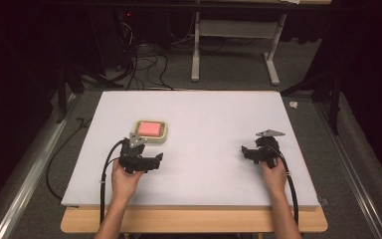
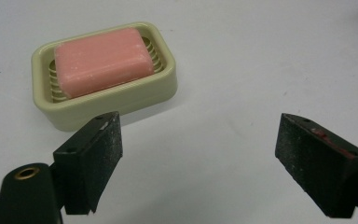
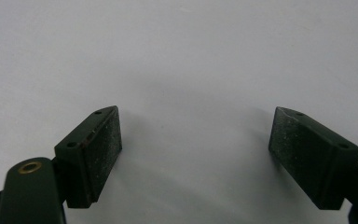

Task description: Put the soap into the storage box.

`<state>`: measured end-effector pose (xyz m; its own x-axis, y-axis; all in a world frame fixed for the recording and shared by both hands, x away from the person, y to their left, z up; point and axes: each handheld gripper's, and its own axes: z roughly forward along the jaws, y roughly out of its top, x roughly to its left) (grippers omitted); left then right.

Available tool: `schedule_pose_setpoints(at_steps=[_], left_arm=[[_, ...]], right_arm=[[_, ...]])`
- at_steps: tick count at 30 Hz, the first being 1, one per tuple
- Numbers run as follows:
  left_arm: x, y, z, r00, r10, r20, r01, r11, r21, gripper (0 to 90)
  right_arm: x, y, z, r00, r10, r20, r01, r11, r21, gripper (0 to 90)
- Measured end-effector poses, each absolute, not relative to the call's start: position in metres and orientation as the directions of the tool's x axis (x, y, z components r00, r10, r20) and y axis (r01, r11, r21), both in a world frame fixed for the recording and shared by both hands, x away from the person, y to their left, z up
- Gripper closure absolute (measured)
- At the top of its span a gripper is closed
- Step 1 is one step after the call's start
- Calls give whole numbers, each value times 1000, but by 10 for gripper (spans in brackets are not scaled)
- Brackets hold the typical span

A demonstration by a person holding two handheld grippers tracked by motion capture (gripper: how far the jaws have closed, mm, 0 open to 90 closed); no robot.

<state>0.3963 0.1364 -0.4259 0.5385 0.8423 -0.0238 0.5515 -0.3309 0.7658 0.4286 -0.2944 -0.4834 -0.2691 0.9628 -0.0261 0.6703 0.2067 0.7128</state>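
Observation:
A pink bar of soap [image 1: 149, 129] [image 2: 102, 60] lies in a cream soap dish [image 1: 163, 137] [image 2: 121, 100] on the white board, left of centre. My left gripper [image 1: 155, 160] [image 2: 198, 161] rests just in front of the dish, its jaws wide apart with nothing between them; the dish sits beyond the left jaw. My right gripper [image 1: 245, 151] [image 3: 193, 156] lies at the right of the board, open too, over bare white surface.
The white board [image 1: 204, 119] covers a wooden table [image 1: 194, 221]. Cables trail from both grippers off the front edge. Beyond the board are a grey floor with loose cables [image 1: 144, 64] and a white table frame [image 1: 231, 45]. Metal rails run along both sides.

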Motion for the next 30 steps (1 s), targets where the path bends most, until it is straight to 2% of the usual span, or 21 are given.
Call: schedule_pose_setpoints(at_steps=[30], left_arm=[[403, 126, -453, 571, 819, -61, 601, -366, 710, 157]], right_arm=[[428, -294, -483, -270, 962, -30, 669, 210, 713, 179]])
